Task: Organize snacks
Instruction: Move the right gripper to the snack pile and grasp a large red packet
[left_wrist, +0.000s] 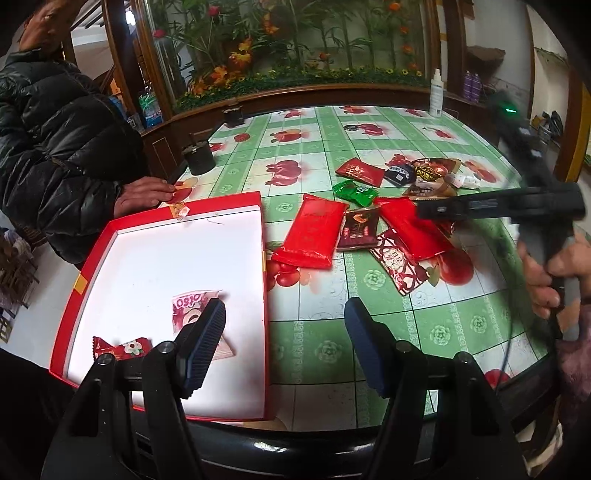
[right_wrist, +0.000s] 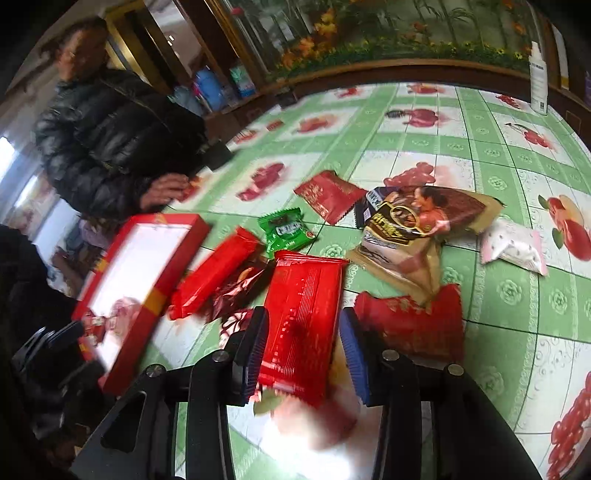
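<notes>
The right claw (right_wrist: 303, 354) straddles a red packet (right_wrist: 303, 314) lying in the bench (right_wrist: 498, 332) pile, pads not clearly pressing, so it may slip short of the box (left_wrist: 255, 258), where the left claw (left_wrist: 284, 314) hangs wide and empty.

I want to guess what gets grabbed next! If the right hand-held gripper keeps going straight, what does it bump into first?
Most likely the long red snack packet, which already lies between the right hand-held gripper fingers. Depth is hard to judge, so contact is uncertain.

Red box (left_wrist: 258, 236) floor mostly bare; scattered snack packets (left_wrist: 391, 206) crowd its right
</notes>
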